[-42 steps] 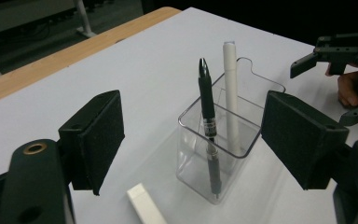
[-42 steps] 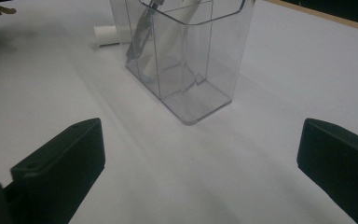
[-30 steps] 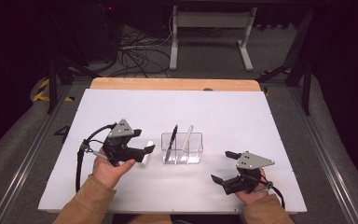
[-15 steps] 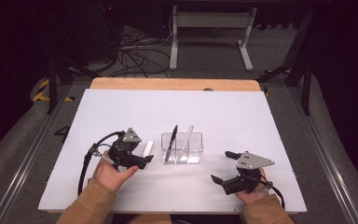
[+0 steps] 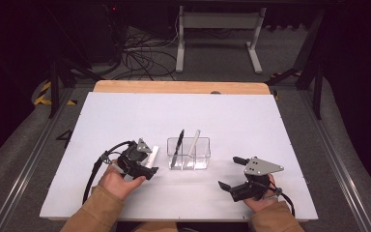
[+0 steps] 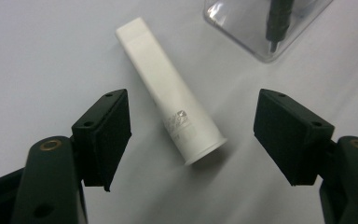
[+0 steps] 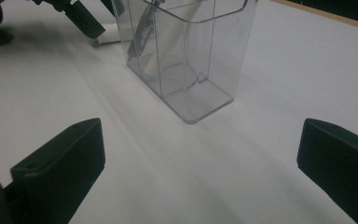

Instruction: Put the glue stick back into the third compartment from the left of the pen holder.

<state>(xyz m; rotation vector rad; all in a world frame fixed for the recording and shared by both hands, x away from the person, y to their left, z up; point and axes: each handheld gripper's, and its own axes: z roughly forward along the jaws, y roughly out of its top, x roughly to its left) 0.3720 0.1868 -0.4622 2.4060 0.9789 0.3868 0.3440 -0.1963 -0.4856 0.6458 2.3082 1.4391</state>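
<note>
Lying flat between the spread, closing left hand-held gripper (image 6: 191, 135), white tube (image 6: 170, 91) angled toward the clear organizer (image 6: 261, 28).

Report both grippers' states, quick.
Left gripper: open, jaws just been closing around the white tube, not touching it.
Right gripper: open, holding nothing.

Count of things on the white table

One clear plastic organiser (image 5: 189, 153) stands near the middle, and two slim things lean upright in it: one black pen (image 5: 177, 147) on the left and one white stick-like thing (image 5: 192, 146) to its right. One white tube (image 6: 168, 90) lies flat on the table just left of the organiser. Two hand-held grippers are there, the left gripper (image 5: 145, 164) over the tube and the right gripper (image 5: 229, 172) at the near right. One table (image 5: 125, 111) bears it all.
</note>
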